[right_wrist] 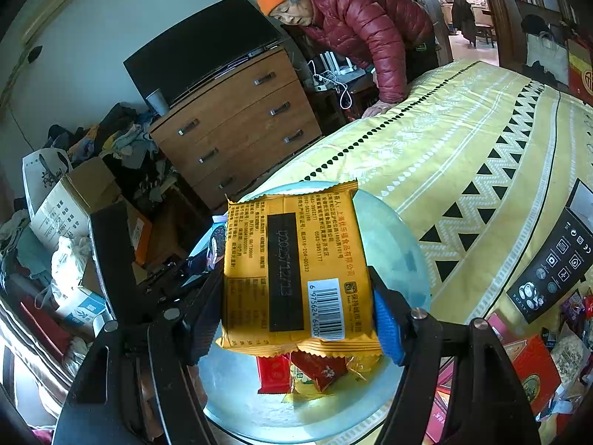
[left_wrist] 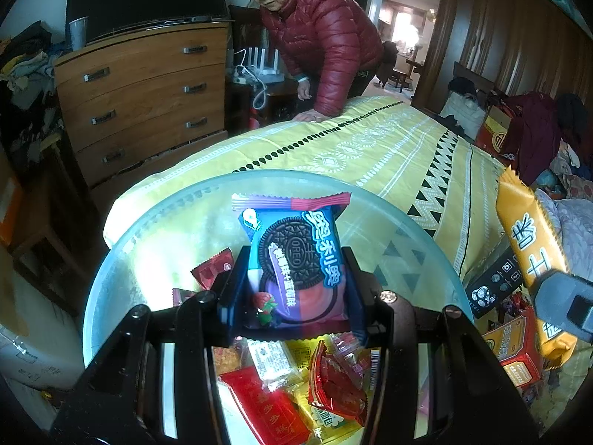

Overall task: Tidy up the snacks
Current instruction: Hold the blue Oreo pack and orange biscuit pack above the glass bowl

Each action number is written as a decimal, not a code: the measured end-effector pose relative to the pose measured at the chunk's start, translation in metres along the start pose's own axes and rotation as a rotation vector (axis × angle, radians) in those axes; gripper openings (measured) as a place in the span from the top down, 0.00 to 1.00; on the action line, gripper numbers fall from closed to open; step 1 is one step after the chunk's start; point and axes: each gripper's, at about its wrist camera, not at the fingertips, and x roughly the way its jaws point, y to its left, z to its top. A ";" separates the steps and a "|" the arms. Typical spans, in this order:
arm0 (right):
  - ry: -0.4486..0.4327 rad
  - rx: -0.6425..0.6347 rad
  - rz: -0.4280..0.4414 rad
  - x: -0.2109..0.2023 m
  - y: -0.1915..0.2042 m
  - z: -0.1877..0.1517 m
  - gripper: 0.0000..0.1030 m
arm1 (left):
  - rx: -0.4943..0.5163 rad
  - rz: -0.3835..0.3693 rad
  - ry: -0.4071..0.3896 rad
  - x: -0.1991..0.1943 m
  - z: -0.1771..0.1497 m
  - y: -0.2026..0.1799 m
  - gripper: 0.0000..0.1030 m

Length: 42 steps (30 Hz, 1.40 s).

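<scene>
My left gripper is shut on a blue Oreo packet and holds it above a frosted glass plate on the bed. Several red and yellow snack packets lie on the plate below it. My right gripper is shut on a yellow snack packet, barcode side facing the camera, above the same plate. That yellow packet also shows in the left wrist view, at the right. The Oreo packet shows partly behind it in the right wrist view.
The plate sits on a yellow patterned bedspread. A person in a red jacket leans on the bed's far edge. A wooden dresser stands to the left. A black box and more snack packs lie at the right.
</scene>
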 end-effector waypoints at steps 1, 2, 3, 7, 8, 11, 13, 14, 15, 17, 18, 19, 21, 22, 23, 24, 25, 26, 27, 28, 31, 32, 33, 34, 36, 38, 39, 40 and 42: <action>0.001 0.000 0.000 0.000 0.000 0.000 0.28 | -0.001 0.000 0.000 0.000 0.000 0.000 0.56; 0.001 0.000 -0.001 0.000 0.000 0.000 0.28 | -0.002 -0.001 0.002 0.001 0.000 0.000 0.56; 0.001 0.001 0.000 0.000 0.000 0.000 0.28 | -0.002 -0.002 0.002 0.001 0.000 0.000 0.56; 0.002 0.003 0.000 -0.001 -0.001 -0.001 0.28 | -0.002 -0.001 0.001 0.001 0.000 0.001 0.56; 0.002 0.005 0.000 0.000 0.000 -0.002 0.28 | -0.002 -0.002 0.002 0.001 0.000 0.000 0.56; 0.004 0.015 -0.001 0.000 -0.003 -0.002 0.28 | -0.001 0.000 0.000 0.001 0.000 0.001 0.56; 0.003 0.025 -0.002 0.002 -0.005 -0.002 0.28 | 0.000 0.000 0.001 0.001 0.000 0.001 0.56; 0.003 0.032 -0.002 0.003 -0.006 -0.003 0.28 | 0.001 0.001 0.002 0.002 -0.001 0.001 0.56; 0.004 0.037 -0.001 0.003 -0.007 -0.004 0.28 | 0.000 0.001 0.002 0.002 -0.001 0.001 0.56; 0.007 0.041 -0.003 0.004 -0.009 -0.005 0.28 | 0.001 0.004 0.001 0.003 -0.002 0.001 0.56; 0.006 0.042 -0.003 0.004 -0.009 -0.005 0.28 | 0.000 0.005 0.002 0.003 -0.002 0.001 0.56; 0.007 0.042 -0.002 0.004 -0.009 -0.005 0.28 | 0.000 0.005 0.003 0.004 -0.003 0.001 0.56; 0.007 0.043 -0.002 0.004 -0.009 -0.005 0.28 | -0.001 0.005 0.004 0.004 -0.003 0.001 0.56; 0.005 0.043 -0.003 0.004 -0.009 -0.005 0.28 | -0.001 0.006 0.004 0.005 -0.004 0.001 0.56; 0.008 0.040 -0.001 0.004 -0.009 -0.005 0.28 | -0.001 0.005 0.006 0.005 -0.005 0.000 0.56; 0.008 0.040 -0.001 0.004 -0.009 -0.005 0.28 | 0.000 0.005 0.009 0.005 -0.005 -0.001 0.56; 0.010 0.039 -0.002 0.004 -0.009 -0.005 0.28 | 0.002 0.005 0.010 0.006 -0.005 -0.001 0.56; 0.013 0.038 -0.002 0.005 -0.009 -0.005 0.28 | 0.003 0.007 0.011 0.006 -0.006 -0.002 0.56; 0.014 0.039 -0.003 0.005 -0.009 -0.005 0.28 | 0.003 0.008 0.012 0.006 -0.005 -0.002 0.56; 0.015 0.042 -0.002 0.005 -0.010 -0.006 0.28 | 0.003 0.008 0.013 0.007 -0.005 -0.002 0.56; 0.020 0.048 -0.004 0.008 -0.014 -0.007 0.28 | 0.003 0.010 0.019 0.008 -0.005 -0.003 0.56; 0.021 0.052 -0.003 0.008 -0.014 -0.007 0.28 | 0.005 0.012 0.021 0.008 -0.005 -0.004 0.56; 0.021 0.056 -0.002 0.008 -0.015 -0.007 0.28 | 0.007 0.013 0.022 0.009 -0.005 -0.004 0.56; 0.020 0.057 -0.002 0.008 -0.015 -0.007 0.28 | 0.008 0.014 0.021 0.009 -0.004 -0.003 0.56; 0.019 0.057 -0.001 0.007 -0.016 -0.006 0.28 | 0.007 0.017 0.020 0.009 -0.004 -0.003 0.56; 0.019 0.057 0.000 0.007 -0.017 -0.006 0.28 | 0.005 0.019 0.024 0.010 -0.005 -0.003 0.56; 0.018 0.057 0.000 0.007 -0.017 -0.006 0.28 | 0.006 0.021 0.024 0.010 -0.005 -0.004 0.56; 0.018 0.058 0.000 0.007 -0.017 -0.006 0.28 | 0.007 0.021 0.026 0.010 -0.006 -0.004 0.56; 0.019 0.059 0.000 0.007 -0.017 -0.006 0.28 | 0.009 0.023 0.028 0.011 -0.006 -0.004 0.56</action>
